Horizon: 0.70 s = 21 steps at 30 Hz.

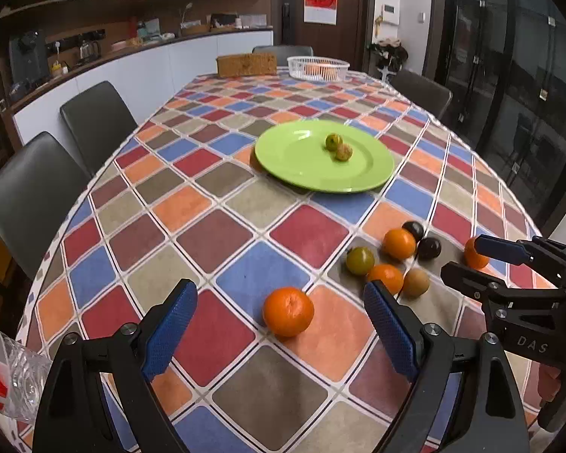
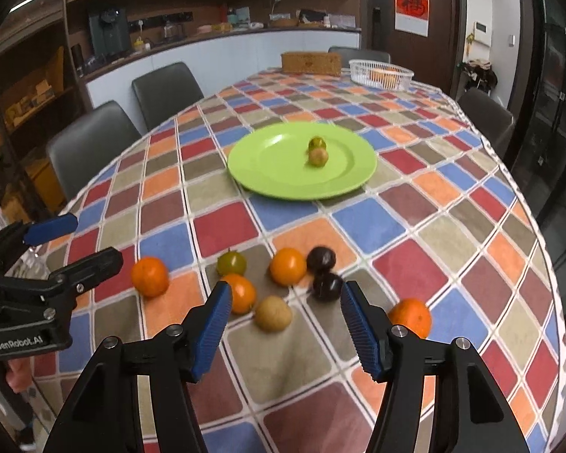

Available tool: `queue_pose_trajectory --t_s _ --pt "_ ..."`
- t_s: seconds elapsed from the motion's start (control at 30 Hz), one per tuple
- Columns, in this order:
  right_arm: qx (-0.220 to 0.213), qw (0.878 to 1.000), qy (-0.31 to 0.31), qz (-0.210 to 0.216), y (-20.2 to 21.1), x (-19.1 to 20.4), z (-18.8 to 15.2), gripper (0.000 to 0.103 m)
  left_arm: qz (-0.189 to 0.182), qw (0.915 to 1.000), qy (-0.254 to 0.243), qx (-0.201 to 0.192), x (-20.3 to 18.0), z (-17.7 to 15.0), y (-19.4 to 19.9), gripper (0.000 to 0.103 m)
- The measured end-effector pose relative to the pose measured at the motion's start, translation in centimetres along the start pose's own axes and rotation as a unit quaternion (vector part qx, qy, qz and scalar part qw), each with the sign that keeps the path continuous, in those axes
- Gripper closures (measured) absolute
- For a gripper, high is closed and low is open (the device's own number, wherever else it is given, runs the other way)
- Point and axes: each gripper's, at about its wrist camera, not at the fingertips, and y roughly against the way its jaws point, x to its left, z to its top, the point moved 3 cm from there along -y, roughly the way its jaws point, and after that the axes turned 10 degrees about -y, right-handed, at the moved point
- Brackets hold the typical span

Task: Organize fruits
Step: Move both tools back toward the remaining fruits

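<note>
Left wrist: tangerine [image 1: 288, 311] between tongs [image 1: 279, 324].

Left gripper [image 1: 281, 324]: black angular frame, silver screws at the pivots, blue ribbed pads [image 1: 169, 330]; side lettering "GenRobot.AI". Right gripper [image 2: 285, 326]: identical black build, blue ridged pads [image 2: 360, 334]; casing marked "DAS".

My left gripper [image 2: 69, 241] body reads "GenRobot.AI", white print, seen from my right wrist cam. My right gripper [image 1: 471, 255] body shows "DAS" from the left wrist cam. The red poster [image 2: 411, 2] on the door [image 2: 381, 19] carries a dark character, too blurred to read. Nothing else legible.
</note>
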Motion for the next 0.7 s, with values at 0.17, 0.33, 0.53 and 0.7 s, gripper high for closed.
queue_pose_trajectory --t_s 0.17,0.33,0.53,0.7 --pt "0.028 1.0 -0.002 0.001 -1.5 -0.2 -1.0 0.042 -0.002 0.9998 -0.004 0.021 -0.1 -0.7 -1.4 0.013" --pt "0.047 0.999 -0.003 0.001 -2.5 -0.4 -1.5 0.043 -0.007 0.9991 -0.005 0.041 0.0 -1.4 -2.6 0.013" --pt "0.061 0.998 0.005 -0.001 -3.5 -0.3 -1.8 0.05 -0.011 0.9984 -0.005 0.055 0.1 -1.9 -3.8 0.013" --pt "0.074 0.997 0.01 0.006 -4.4 -0.1 -2.0 0.056 -0.018 0.9978 -0.006 0.064 0.1 -2.1 -4.7 0.018"
